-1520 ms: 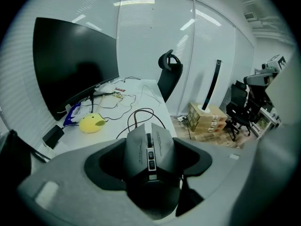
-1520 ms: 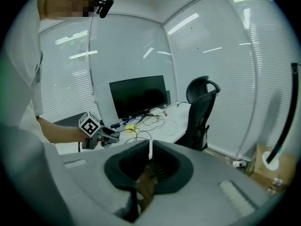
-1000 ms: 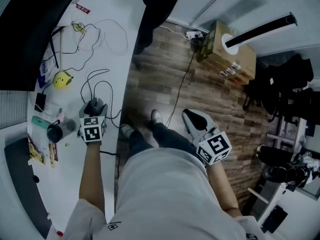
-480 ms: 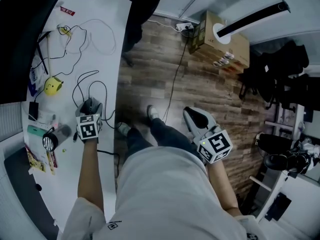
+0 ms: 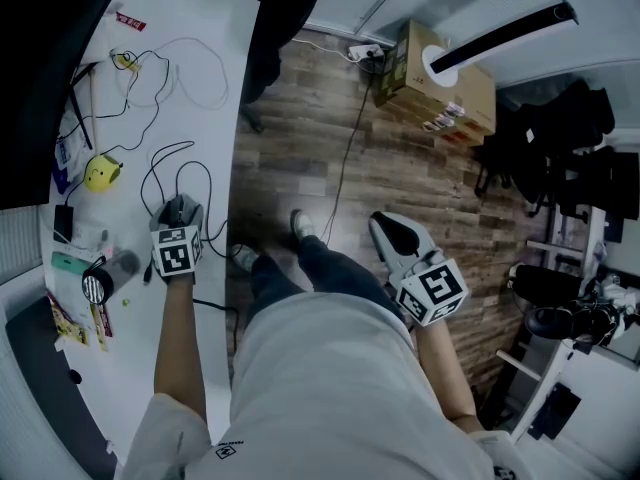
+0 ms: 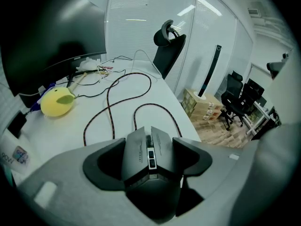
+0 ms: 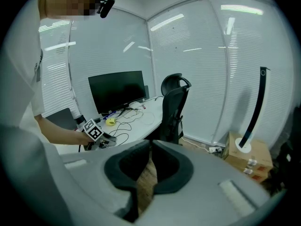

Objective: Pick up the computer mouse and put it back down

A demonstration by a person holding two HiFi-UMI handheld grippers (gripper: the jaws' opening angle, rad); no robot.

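Note:
A dark grey wired computer mouse [image 6: 149,173] sits between the jaws of my left gripper [image 6: 149,147], whose pads press on its two sides. Its braided cable [image 6: 110,102] loops away across the white desk [image 6: 94,135]. In the head view the left gripper [image 5: 178,213] is low over the desk near its right edge; whether the mouse touches the desk I cannot tell. My right gripper [image 5: 388,233] hangs over the wooden floor beside the person's legs. In its own view the right gripper [image 7: 150,147] is shut with nothing in it.
A yellow lemon-shaped toy [image 6: 56,102] and a dark monitor [image 6: 42,41] stand to the left of the mouse. Thin cables [image 5: 190,63] lie further up the desk. A black office chair [image 6: 167,46] is at the desk's far end. A cardboard box [image 5: 435,78] sits on the floor.
My left gripper has sunk a little toward the desk with the mouse still in it. The right gripper has drifted slightly and stays shut.

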